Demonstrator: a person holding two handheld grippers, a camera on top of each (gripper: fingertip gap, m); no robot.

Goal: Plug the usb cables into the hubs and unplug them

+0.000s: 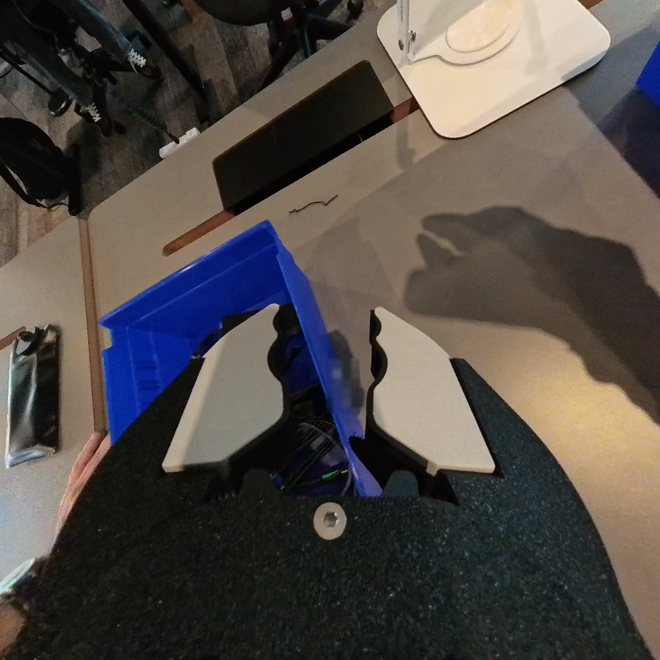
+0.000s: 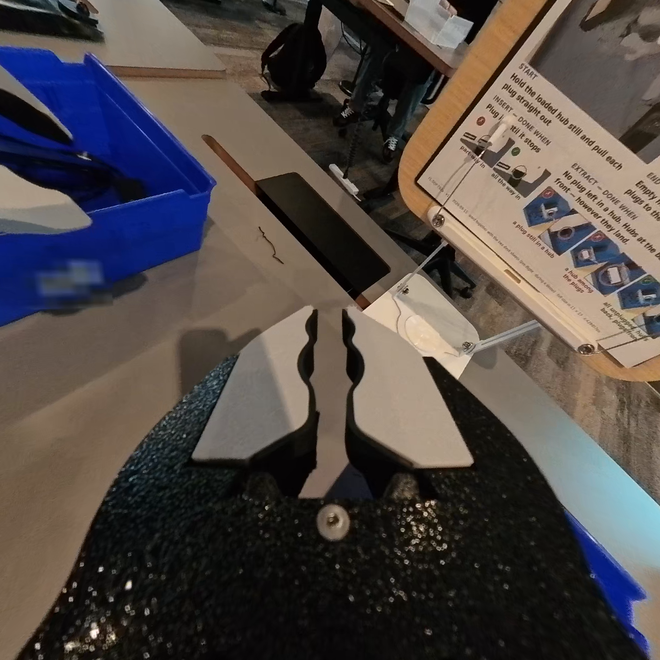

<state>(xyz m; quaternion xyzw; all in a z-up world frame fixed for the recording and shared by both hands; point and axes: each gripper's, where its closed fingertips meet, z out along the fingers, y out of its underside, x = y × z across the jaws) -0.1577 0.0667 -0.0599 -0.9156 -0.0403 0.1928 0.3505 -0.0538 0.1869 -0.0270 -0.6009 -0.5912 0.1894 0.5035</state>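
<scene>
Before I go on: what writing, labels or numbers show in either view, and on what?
Instruction sheet on the wood-rimmed board: printed headings, text and small pictures; I do not quote writing.
Blue bin label: blurred over, unreadable.
Left wrist view: the blue bin label is blurred too; no other writing.

Blue bin [image 1: 200, 300] contents behind fingers; instruction board [image 2: 535, 200] cut off

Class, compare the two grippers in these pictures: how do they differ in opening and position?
The left gripper gapes wide; the right gripper leaves only a narrow gap. The left straddles the blue bin wall above black cables; the right hangs over bare table. Both hold nothing.
</scene>
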